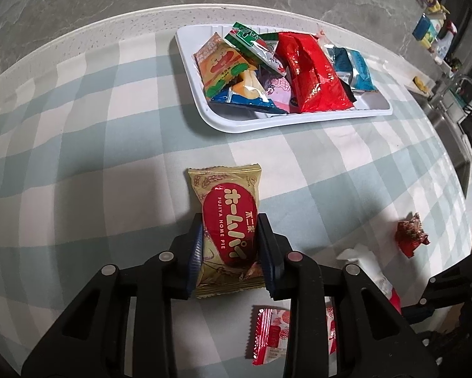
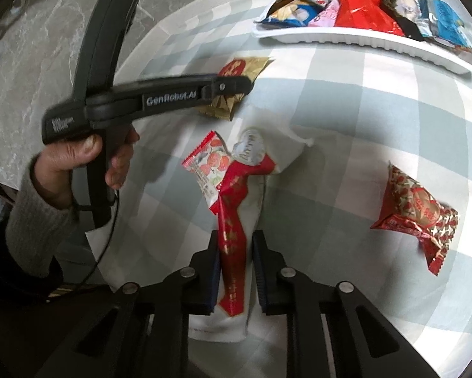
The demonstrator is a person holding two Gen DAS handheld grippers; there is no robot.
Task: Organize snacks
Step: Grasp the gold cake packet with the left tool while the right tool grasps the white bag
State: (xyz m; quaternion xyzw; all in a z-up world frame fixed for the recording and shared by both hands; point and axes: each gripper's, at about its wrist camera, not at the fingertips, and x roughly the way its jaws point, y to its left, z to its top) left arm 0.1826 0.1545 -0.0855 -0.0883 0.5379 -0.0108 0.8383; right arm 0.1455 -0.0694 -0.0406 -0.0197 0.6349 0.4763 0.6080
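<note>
1. Presently, we find the left gripper [image 1: 231,245] with its fingers [image 1: 195,252] clamped on a gold Home Pie packet [image 1: 225,220], pads pressing both long sides of the wrapper.
2. We note that packet sits over the checked cloth of the surface [image 1: 94,157], short of the white tray [image 1: 223,123]; whether it touches the cloth we cannot tell.
3. We record the tray at the far side of the surface, heaped with snack packets, among them a large red bag [image 1: 311,69] and a blue packet [image 1: 359,69].
4. We find the right gripper [image 2: 234,267] with fingers [image 2: 212,271] drawn narrow around a red-and-white pouch [image 2: 236,220]; the pouch runs up between them, though pad contact on its right side is unclear.
5. We see a strawberry-print packet [image 2: 209,163] lying just left of the pouch, partly under it.
6. We log a red patterned packet [image 2: 415,204] lying alone on the cloth to the right, well apart from the others.
7. We observe, in the right wrist view, a person's hand [image 2: 78,163] in a grey sleeve gripping the left tool's handle.
</note>
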